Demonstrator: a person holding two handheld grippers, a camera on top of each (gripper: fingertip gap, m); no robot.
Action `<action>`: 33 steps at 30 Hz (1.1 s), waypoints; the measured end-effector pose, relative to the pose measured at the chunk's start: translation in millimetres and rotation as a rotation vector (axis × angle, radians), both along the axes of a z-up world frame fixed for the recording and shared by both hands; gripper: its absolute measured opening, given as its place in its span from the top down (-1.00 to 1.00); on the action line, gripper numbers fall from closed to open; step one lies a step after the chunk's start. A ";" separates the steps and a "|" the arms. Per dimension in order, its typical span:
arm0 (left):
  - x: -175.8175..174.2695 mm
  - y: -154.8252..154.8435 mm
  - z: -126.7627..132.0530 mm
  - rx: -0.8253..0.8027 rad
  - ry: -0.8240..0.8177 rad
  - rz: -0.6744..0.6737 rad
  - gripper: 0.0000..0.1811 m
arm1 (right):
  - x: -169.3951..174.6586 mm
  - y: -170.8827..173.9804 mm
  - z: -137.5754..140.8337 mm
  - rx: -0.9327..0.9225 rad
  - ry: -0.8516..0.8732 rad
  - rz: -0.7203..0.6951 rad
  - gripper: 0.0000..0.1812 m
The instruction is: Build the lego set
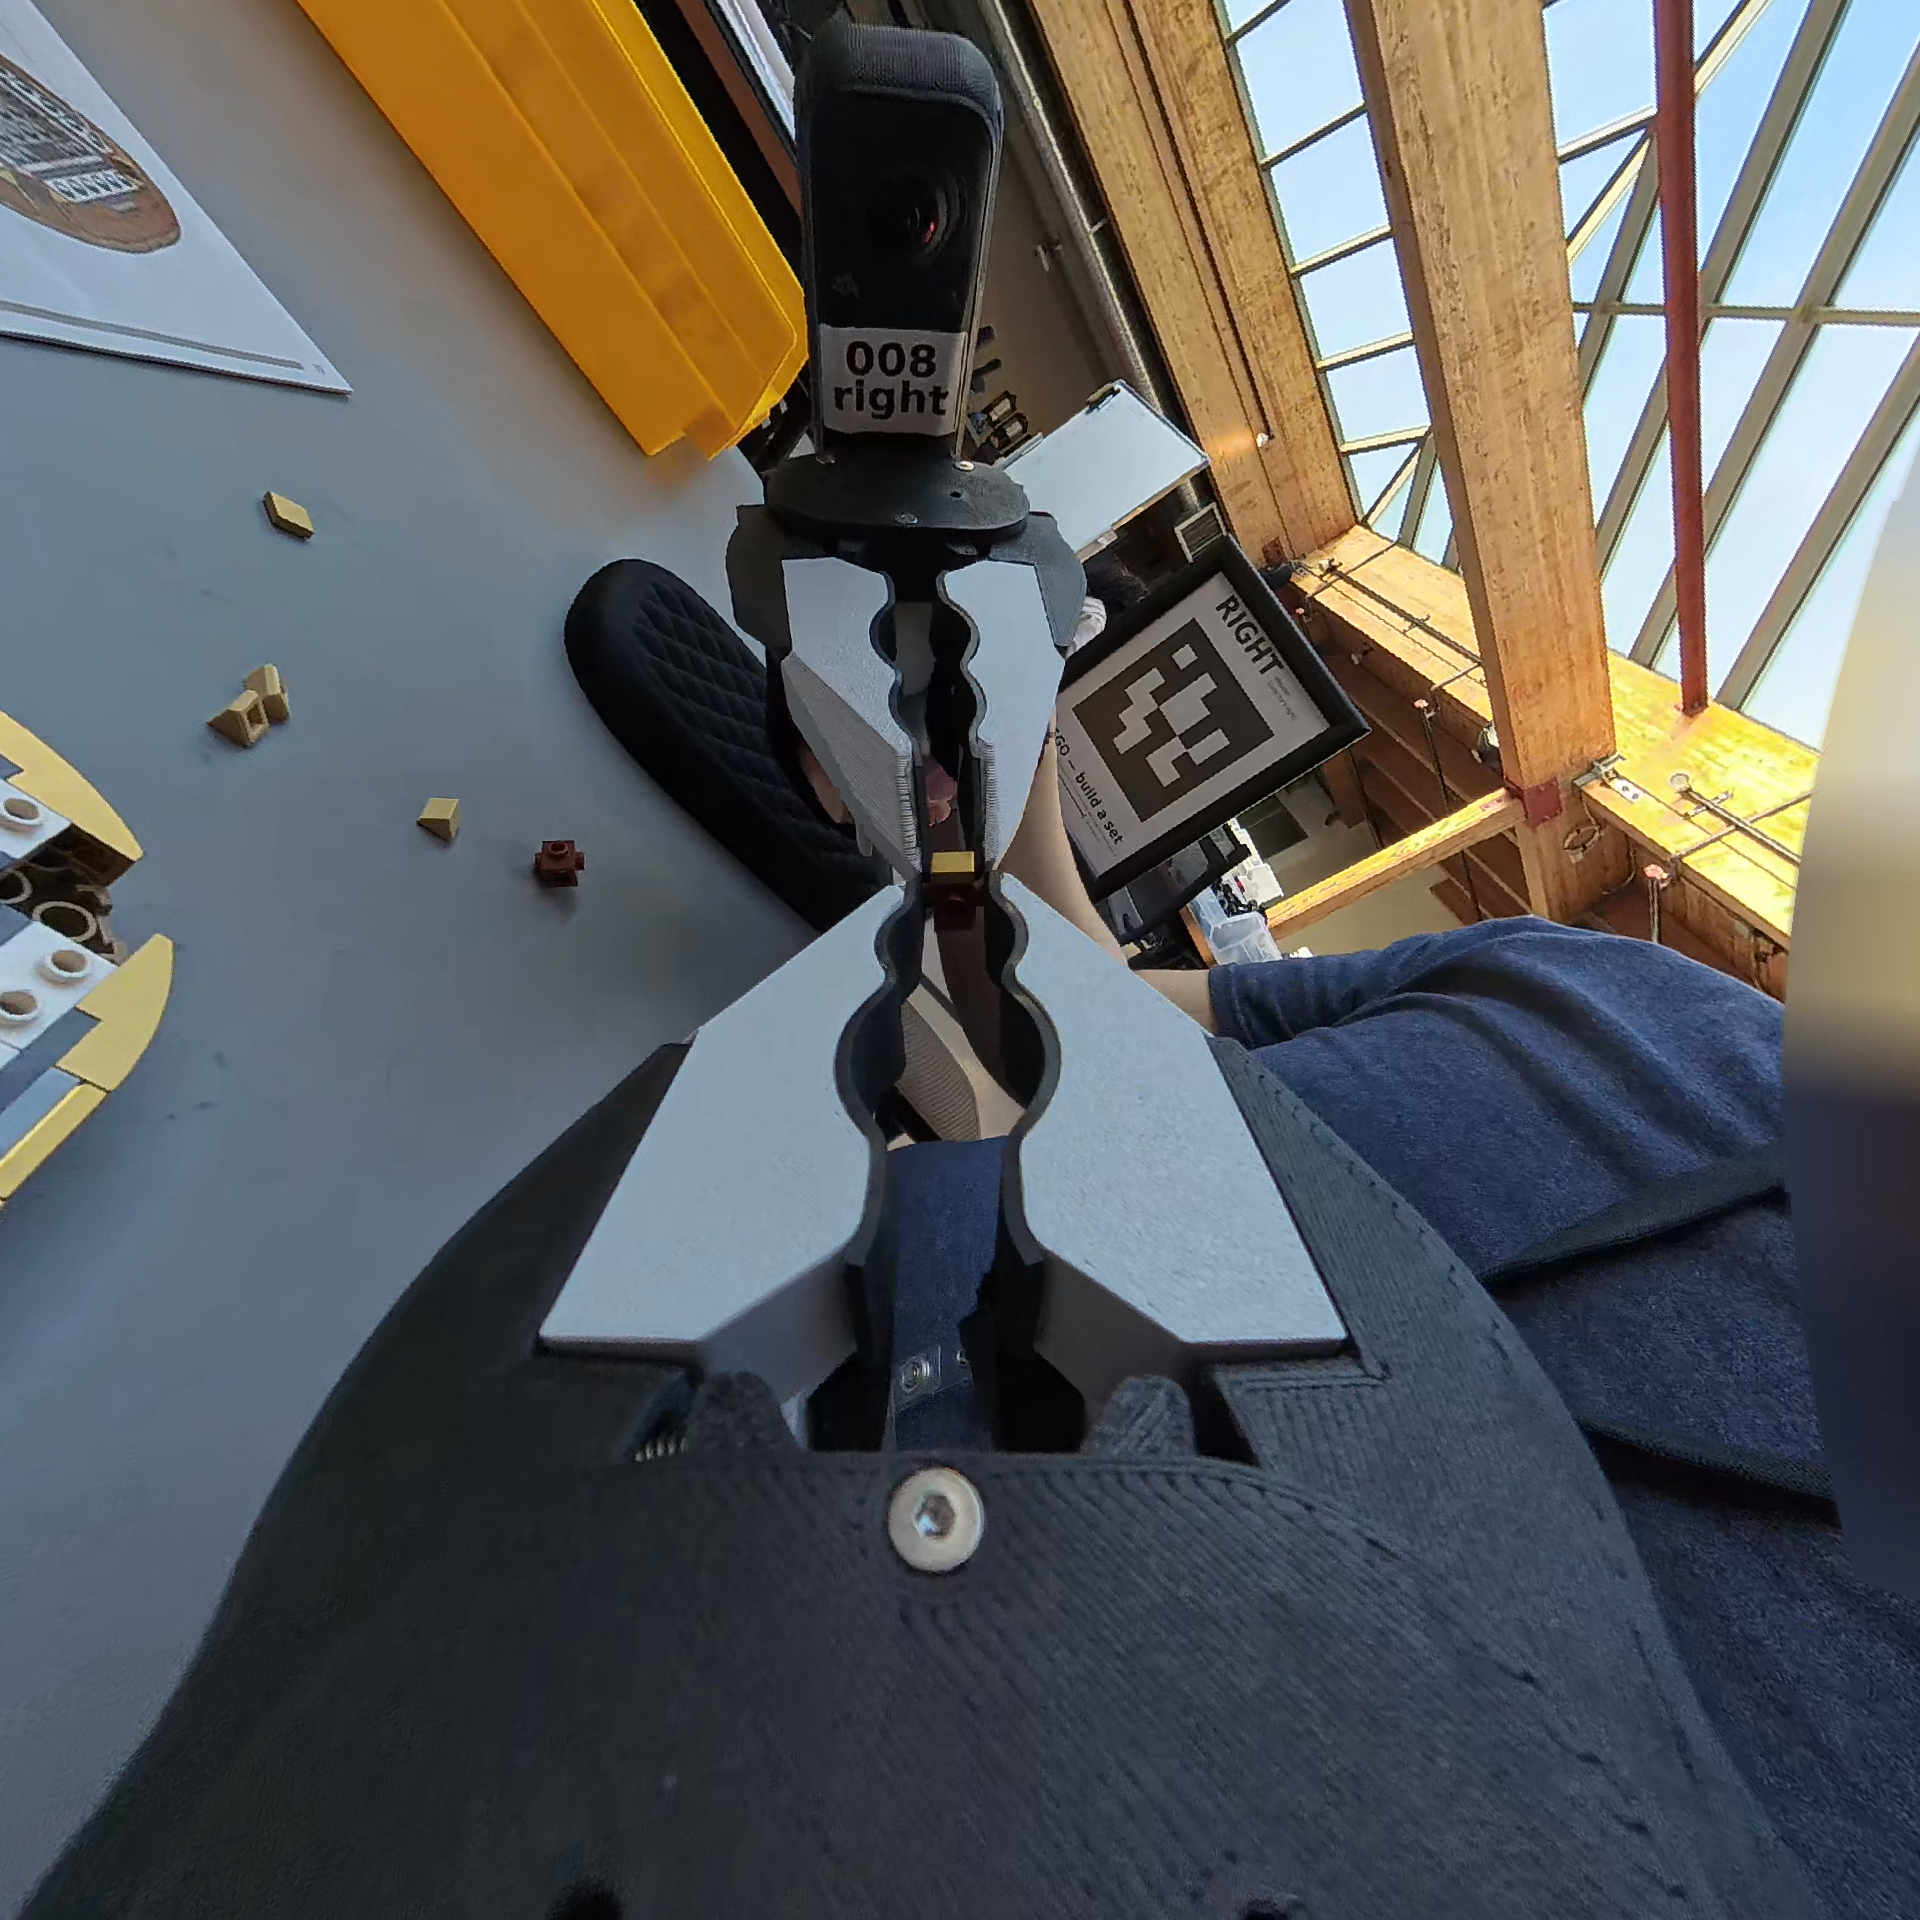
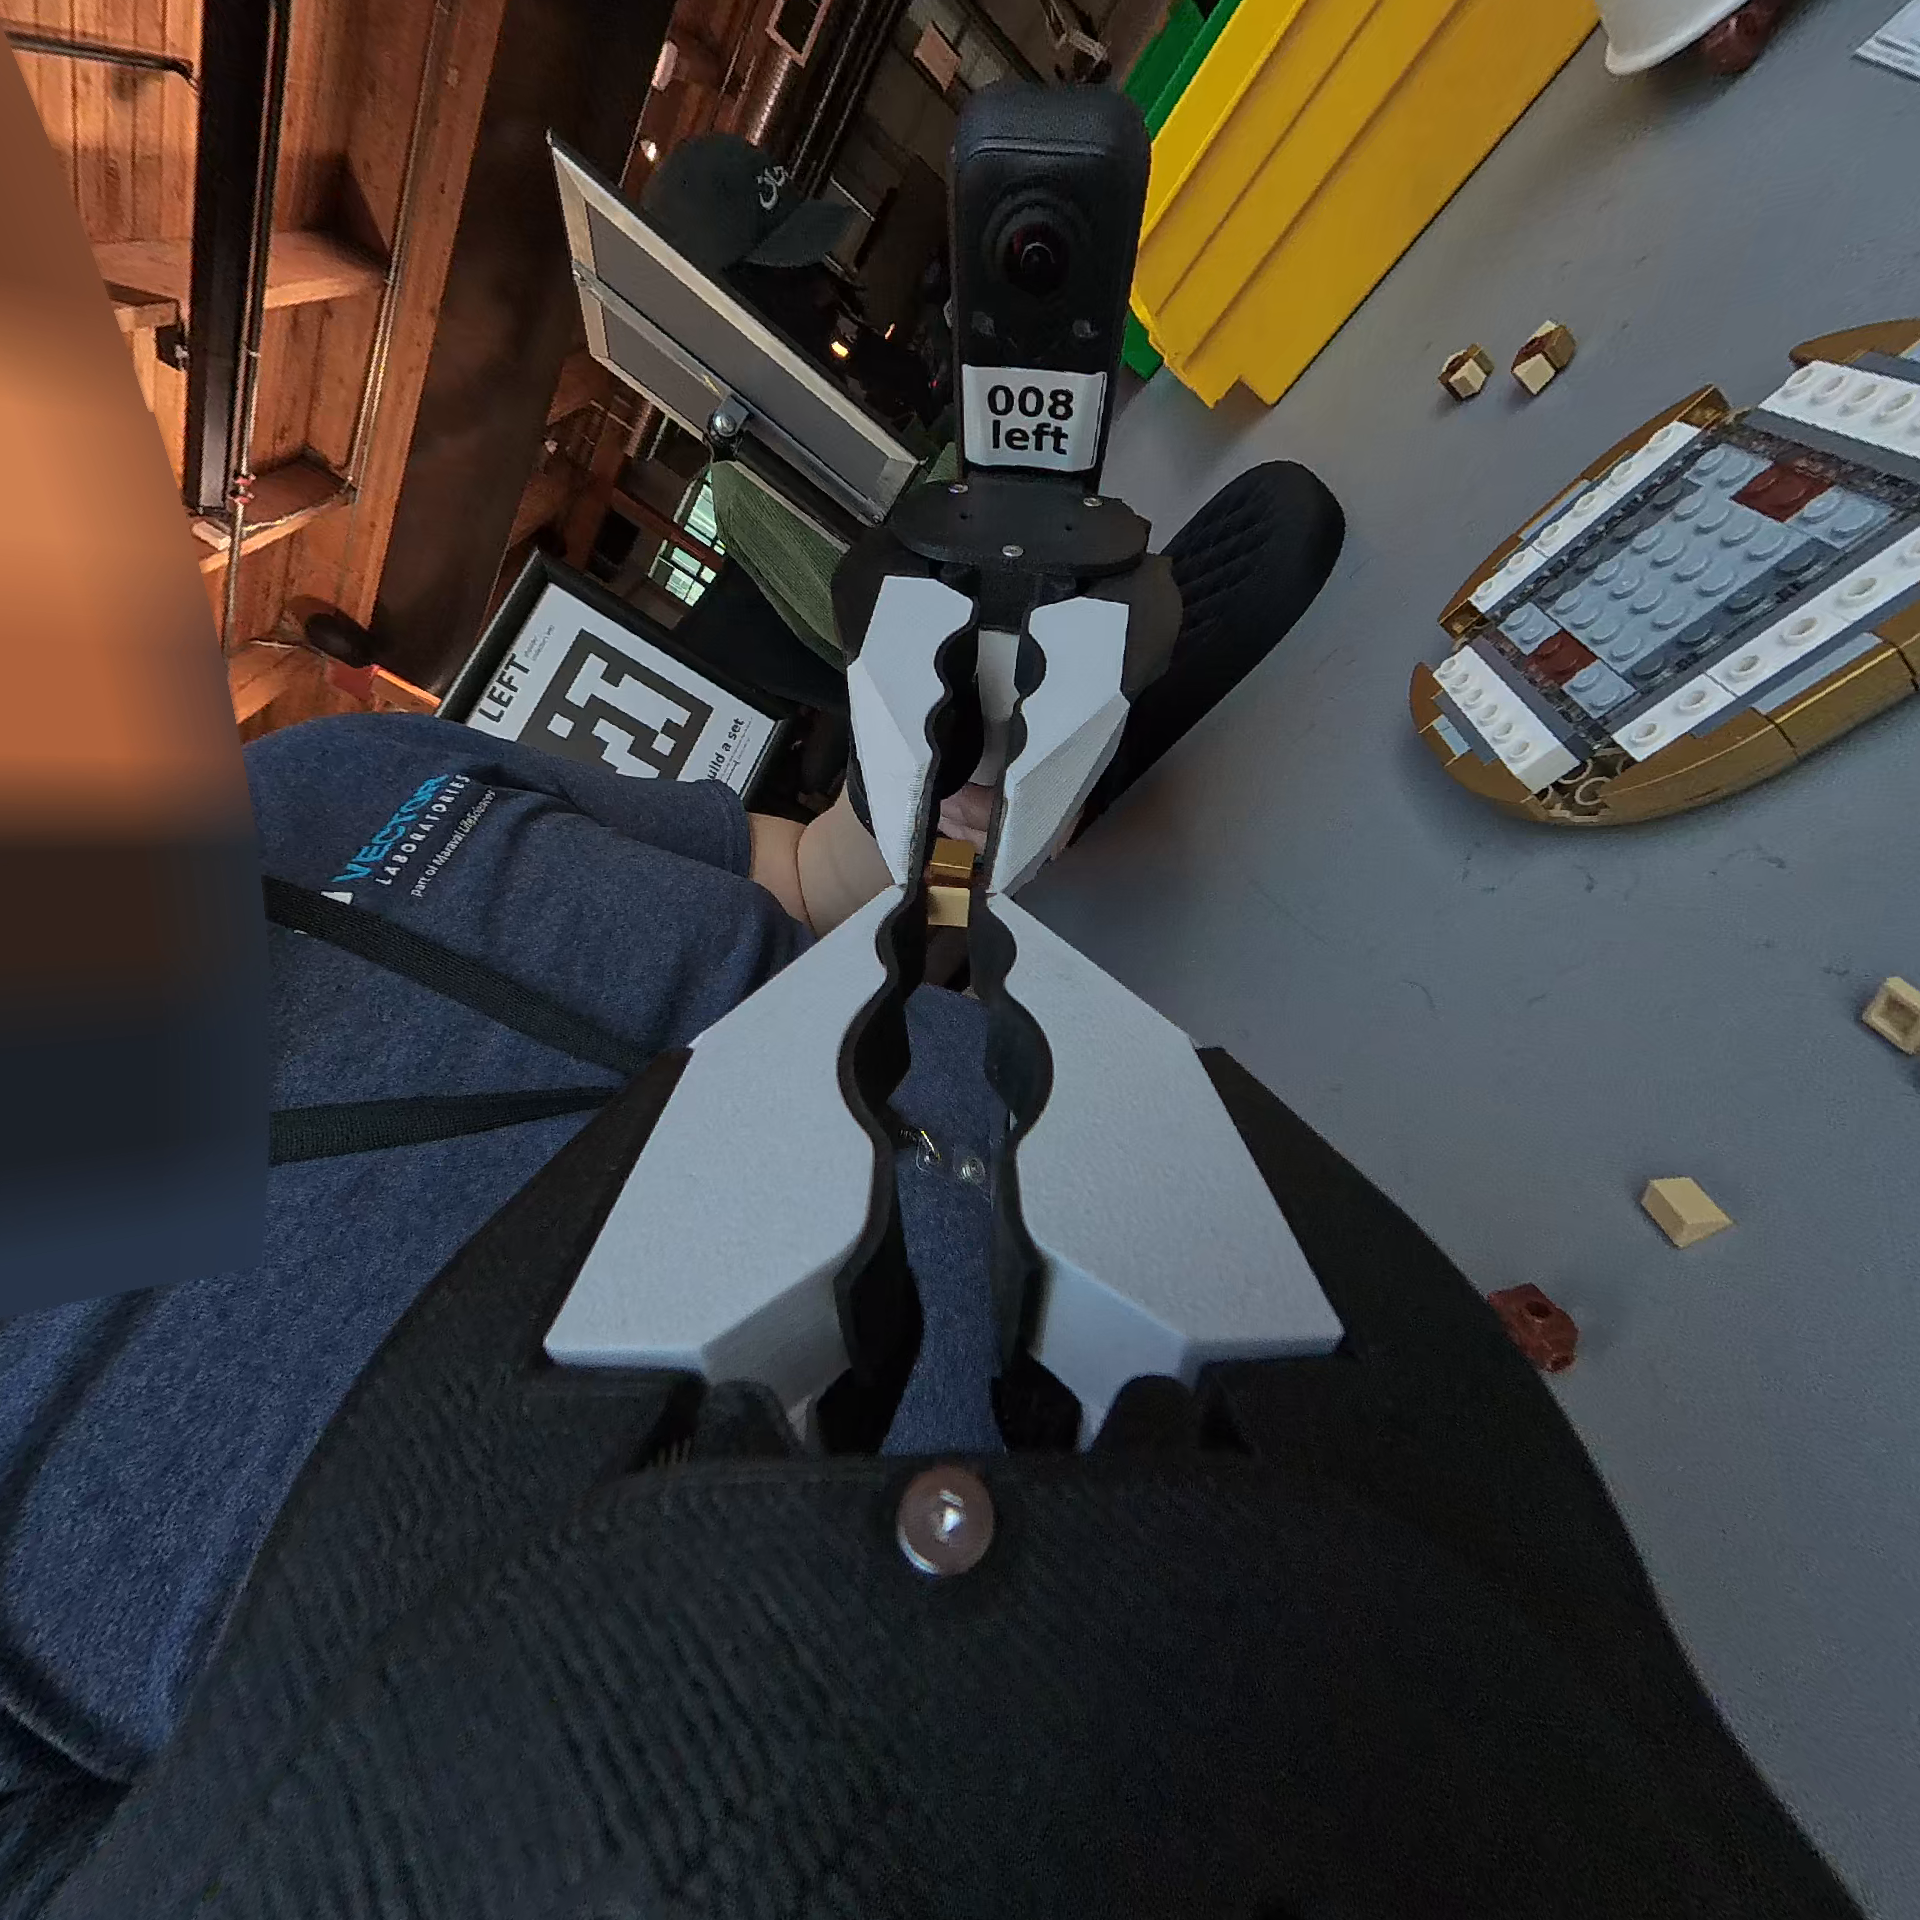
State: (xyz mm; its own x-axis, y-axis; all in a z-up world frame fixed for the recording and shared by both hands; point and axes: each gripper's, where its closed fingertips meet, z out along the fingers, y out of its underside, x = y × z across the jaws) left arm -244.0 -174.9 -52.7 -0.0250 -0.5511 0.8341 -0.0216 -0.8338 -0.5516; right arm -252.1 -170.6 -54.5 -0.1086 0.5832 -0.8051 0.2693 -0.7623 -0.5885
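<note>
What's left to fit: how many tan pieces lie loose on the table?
4: a pair near the yellow bin, a tile, a slope by the dark red brick; more may be hidden.

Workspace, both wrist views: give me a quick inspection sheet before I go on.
Surface: grey table, loose bricks scattered on it.
Job's things: part-built oval model; tan brick in right gripper, dark brown brick in left gripper, tips meeting above the table.
Clutter: tan pieces; loose brown brick; instruction sheet; yellow bins.
Grippers: both shut on a brick.
Cables: nothing seen.
Surroundings: framed marker sign, timber beams, skylight, person in blue shirt.
</note>
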 end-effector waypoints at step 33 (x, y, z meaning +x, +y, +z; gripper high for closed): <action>-5.2 -18.0 -24.9 0.006 0.164 -0.174 0.90 | -7.9 -19.7 -24.4 0.005 -0.157 0.134 0.94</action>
